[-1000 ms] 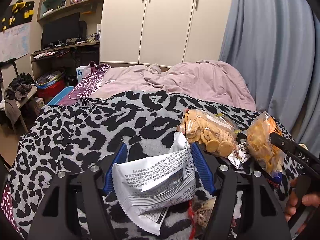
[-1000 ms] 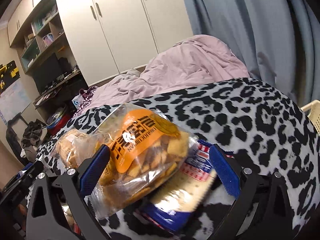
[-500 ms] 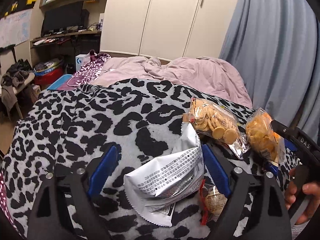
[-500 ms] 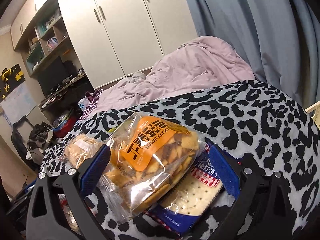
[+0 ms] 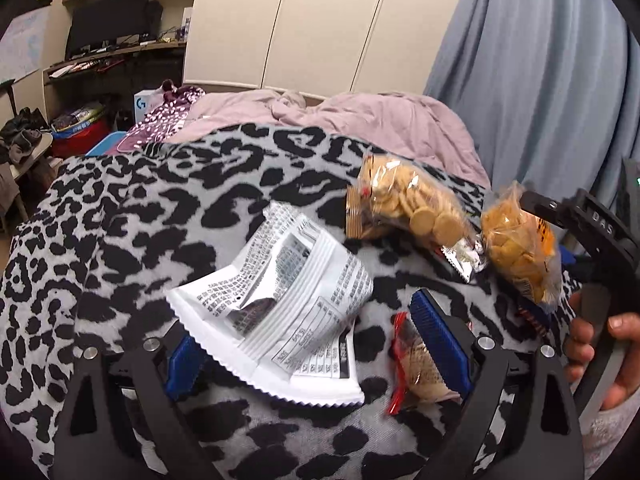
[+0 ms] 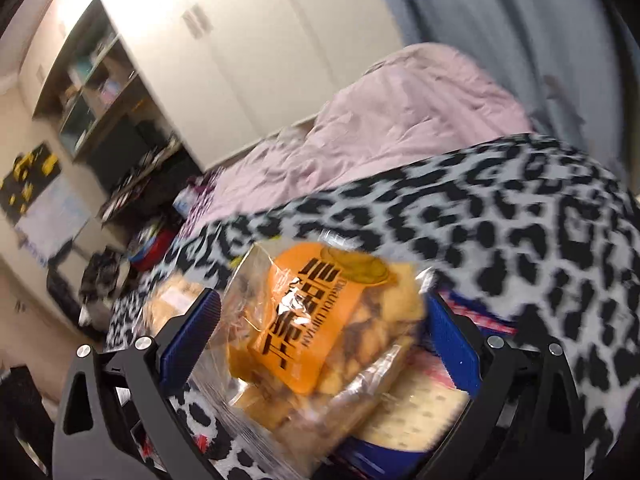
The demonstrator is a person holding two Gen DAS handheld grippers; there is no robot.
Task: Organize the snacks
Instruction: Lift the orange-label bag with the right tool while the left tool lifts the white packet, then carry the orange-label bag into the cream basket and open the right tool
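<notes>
Left claw [image 5: 316, 344] spread over one white packet [image 5: 276, 304], right claw [image 6: 320, 344] pinching one orange bag [image 6: 320, 320], two more bags beside

on the leopard blanket [image 5: 120, 220] the white packet [image 5: 276, 312] lies nearest the left wrist camera, with a small wrapped snack [image 5: 420, 364] just right of it. behind and to the right lies the round-biscuit bag [image 5: 404, 208], the cracker bag [image 5: 516, 252] right of that. behind the blanket lies the pink quilt [image 5: 380, 120], then the wardrobe [image 5: 300, 20].
</notes>
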